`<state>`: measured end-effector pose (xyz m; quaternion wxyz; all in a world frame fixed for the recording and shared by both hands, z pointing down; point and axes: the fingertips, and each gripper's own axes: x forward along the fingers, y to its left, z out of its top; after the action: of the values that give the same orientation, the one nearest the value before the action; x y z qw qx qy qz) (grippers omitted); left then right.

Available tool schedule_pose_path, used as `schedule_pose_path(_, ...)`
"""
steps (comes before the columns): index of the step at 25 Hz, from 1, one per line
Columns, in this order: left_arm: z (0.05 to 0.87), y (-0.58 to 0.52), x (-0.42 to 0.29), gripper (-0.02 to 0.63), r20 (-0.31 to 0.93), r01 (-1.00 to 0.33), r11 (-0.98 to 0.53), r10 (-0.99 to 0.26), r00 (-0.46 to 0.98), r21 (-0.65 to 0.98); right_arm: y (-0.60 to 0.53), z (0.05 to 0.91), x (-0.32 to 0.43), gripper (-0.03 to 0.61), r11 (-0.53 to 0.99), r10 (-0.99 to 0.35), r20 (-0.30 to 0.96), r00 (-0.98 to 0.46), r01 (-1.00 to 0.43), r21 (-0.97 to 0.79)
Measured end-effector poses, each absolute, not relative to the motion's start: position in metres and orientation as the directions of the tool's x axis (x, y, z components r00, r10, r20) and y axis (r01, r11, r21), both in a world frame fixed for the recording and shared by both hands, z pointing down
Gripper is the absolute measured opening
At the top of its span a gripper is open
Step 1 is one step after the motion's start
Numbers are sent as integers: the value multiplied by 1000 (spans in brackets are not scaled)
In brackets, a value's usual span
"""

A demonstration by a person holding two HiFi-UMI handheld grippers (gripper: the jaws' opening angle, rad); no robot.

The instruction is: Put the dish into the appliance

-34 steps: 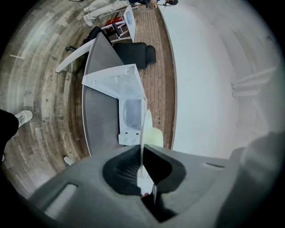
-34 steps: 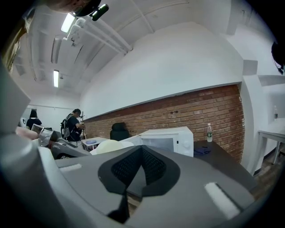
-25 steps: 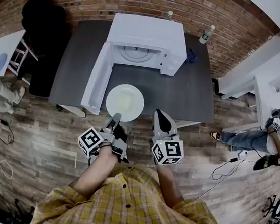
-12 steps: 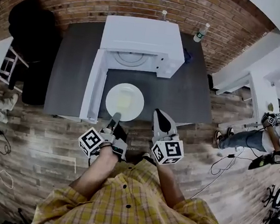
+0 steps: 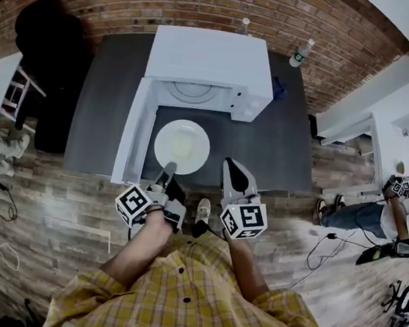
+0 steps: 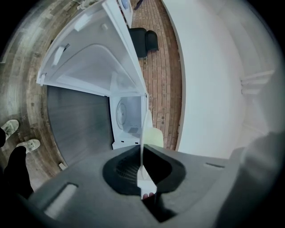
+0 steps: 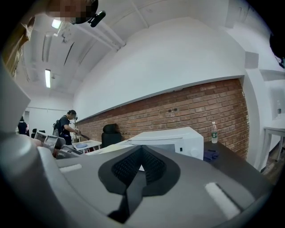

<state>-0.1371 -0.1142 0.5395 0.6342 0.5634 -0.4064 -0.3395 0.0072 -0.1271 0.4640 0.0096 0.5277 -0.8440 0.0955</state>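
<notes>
A white round dish [image 5: 182,146] hangs level over the dark table [image 5: 280,146], just in front of the white microwave [image 5: 210,60]. The microwave's door [image 5: 132,139] stands swung open to the left and its cavity with the glass turntable [image 5: 193,91] shows. My left gripper [image 5: 168,168] is shut on the dish's near rim. In the left gripper view the dish [image 6: 154,137] stands edge-on between the jaws of that gripper [image 6: 144,151], with the open cavity [image 6: 124,116] beyond. My right gripper [image 5: 234,172] is shut and empty, right of the dish. The right gripper view looks over this gripper [image 7: 141,149] to the microwave [image 7: 176,138].
Two bottles [image 5: 301,51] [image 5: 244,25] and a blue cloth [image 5: 279,87] sit on the table behind and right of the microwave. A black chair [image 5: 47,29] stands at the left. White desks [image 5: 387,122] and a person [image 5: 398,212] are at the right. Cables lie on the floor.
Both grippers and the dish have moved forward over the table toward the open microwave. The left gripper's hold on the dish is unchanged.
</notes>
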Motion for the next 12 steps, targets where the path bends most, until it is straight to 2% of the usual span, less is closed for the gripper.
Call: schedule_pose_path(12,563,-175,-110,5,142,-8,151,-906,399,988,-177,476,27,-5,485,-856,118,-504,-860,-157)
